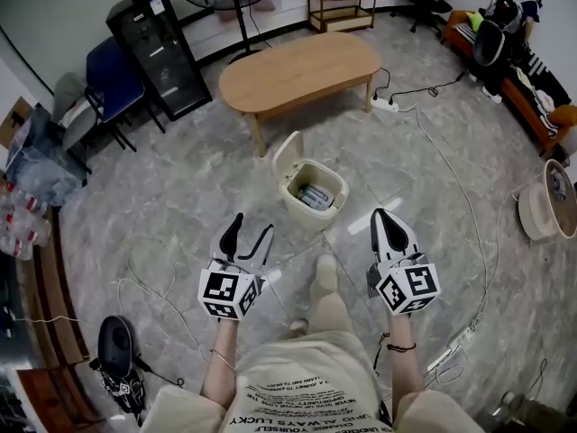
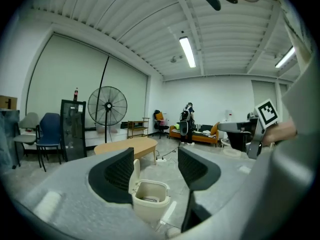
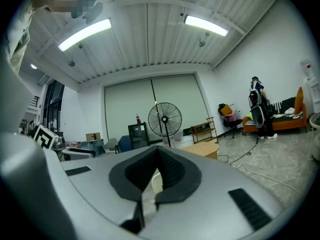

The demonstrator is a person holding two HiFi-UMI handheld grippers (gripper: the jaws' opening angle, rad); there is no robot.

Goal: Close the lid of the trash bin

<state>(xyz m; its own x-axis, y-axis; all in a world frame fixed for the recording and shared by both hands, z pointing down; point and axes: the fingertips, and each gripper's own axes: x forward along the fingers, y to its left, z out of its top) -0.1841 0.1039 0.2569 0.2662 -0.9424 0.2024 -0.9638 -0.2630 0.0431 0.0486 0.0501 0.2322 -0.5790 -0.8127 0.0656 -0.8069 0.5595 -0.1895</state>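
A cream trash bin (image 1: 313, 195) stands on the grey floor ahead of me, its lid (image 1: 287, 157) tipped up at the far left and its inside showing. My left gripper (image 1: 252, 225) hangs just short of the bin on its near left, open and empty. In the left gripper view the bin (image 2: 148, 200) and its raised lid (image 2: 135, 172) show between the spread fingers of the left gripper (image 2: 156, 156). My right gripper (image 1: 380, 216) hovers to the bin's near right, shut on nothing. In the right gripper view the right gripper (image 3: 156, 153) hides all but a sliver of the lid (image 3: 156, 182).
An oval wooden table (image 1: 302, 69) stands just beyond the bin, with a black cabinet (image 1: 158, 48) and a blue chair (image 1: 110, 78) to the left. Cables and a power strip (image 1: 384, 105) cross the floor at right. A round white tub (image 1: 546, 204) sits far right. My foot (image 1: 325, 274) is below the bin.
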